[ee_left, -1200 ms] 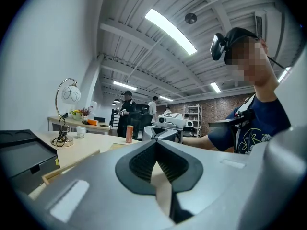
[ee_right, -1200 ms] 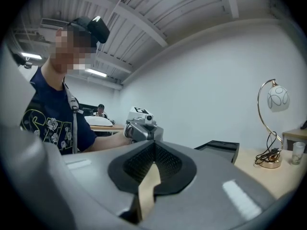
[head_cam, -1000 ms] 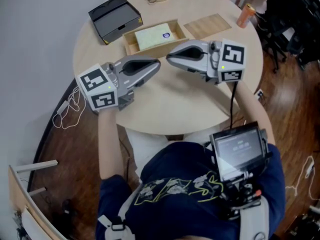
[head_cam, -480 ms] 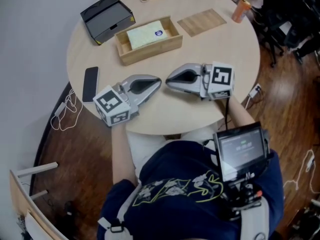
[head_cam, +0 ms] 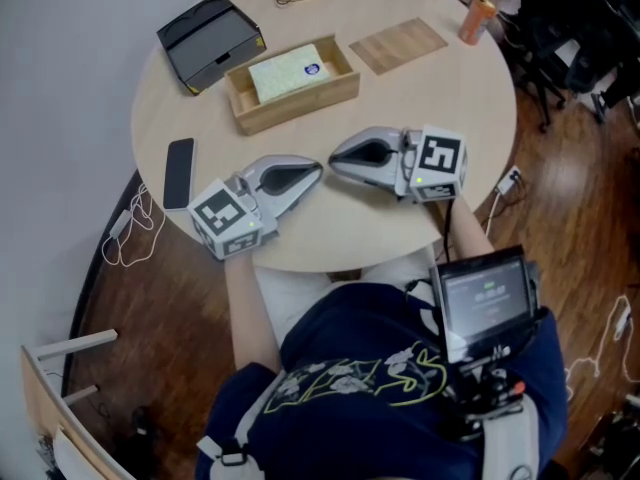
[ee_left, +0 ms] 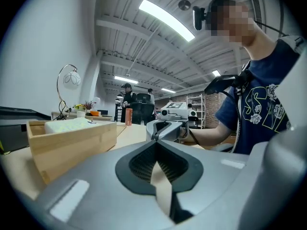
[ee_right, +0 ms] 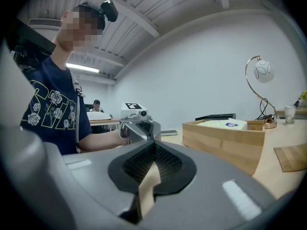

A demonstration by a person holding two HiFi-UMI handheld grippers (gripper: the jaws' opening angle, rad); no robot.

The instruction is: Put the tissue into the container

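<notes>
Resting on the near part of the round table (head_cam: 420,98), tips nearly meeting, left gripper (head_cam: 318,169) and right gripper (head_cam: 333,156) with jaws pressed together on nothing, tissue (head_cam: 289,70) lying inside the wooden container (head_cam: 300,104) farther off.

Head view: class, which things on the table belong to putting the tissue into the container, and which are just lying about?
Job: tissue, lying in the wooden box; left gripper and right gripper, both shut and empty.
Lying about: phone, black case, wooden board, can.

Industrial-style office, ceiling strip lights (ee_left: 165,20), metal shelving (ee_left: 194,107), round wooden table (head_cam: 400,118)
</notes>
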